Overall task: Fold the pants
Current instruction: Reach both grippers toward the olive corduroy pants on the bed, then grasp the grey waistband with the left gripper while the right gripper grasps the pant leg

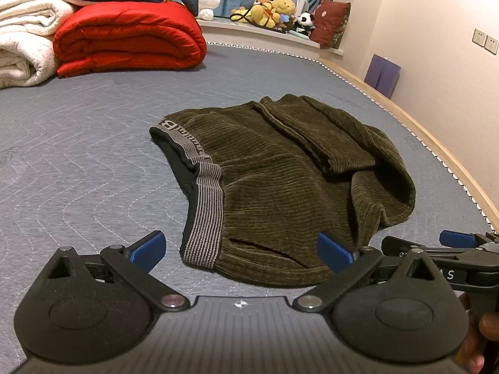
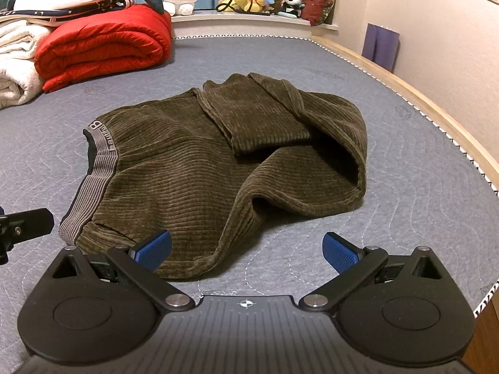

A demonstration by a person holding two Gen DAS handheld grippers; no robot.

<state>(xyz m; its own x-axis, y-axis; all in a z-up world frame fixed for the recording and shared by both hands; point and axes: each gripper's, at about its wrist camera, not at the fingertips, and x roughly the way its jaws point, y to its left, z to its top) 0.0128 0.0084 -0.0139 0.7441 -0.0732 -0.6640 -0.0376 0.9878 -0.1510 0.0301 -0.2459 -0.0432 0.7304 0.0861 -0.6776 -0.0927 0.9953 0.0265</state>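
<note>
1. The mattress (image 2: 405,162), covered in grey-blue quilted fabric, is filling both views, and it is carrying a folded red quilt (image 1: 128,37) and a stack of white blankets (image 1: 21,40) at the far left; neither is touching the work.
2. The pants (image 2: 193,168), in olive-brown corduroy, are lying near the middle of the mattress in a squat bundle, with the legs already doubled back over the seat, so the fold appears to be well along and not yet tidy.
3. The folded-over leg section (image 2: 262,118) is sitting on top towards the far side, and at the right edge a loose loop of cloth is gaping open and needing to be flattened.
4. The striped waistband (image 1: 205,205) is running down the bundle's left edge, its near end lying just beside the left gripper.
5. The left gripper (image 1: 241,251) is hovering with both blue pads spread wide and nothing between them, facing the near hem by the waistband.
6. The right gripper (image 2: 246,251) is likewise spread and holding nothing, its left pad over the near hem.
7. The next move is probably calling for both claws to pinch the near edge and carry it across, or to press out the bulging right side first.
</note>
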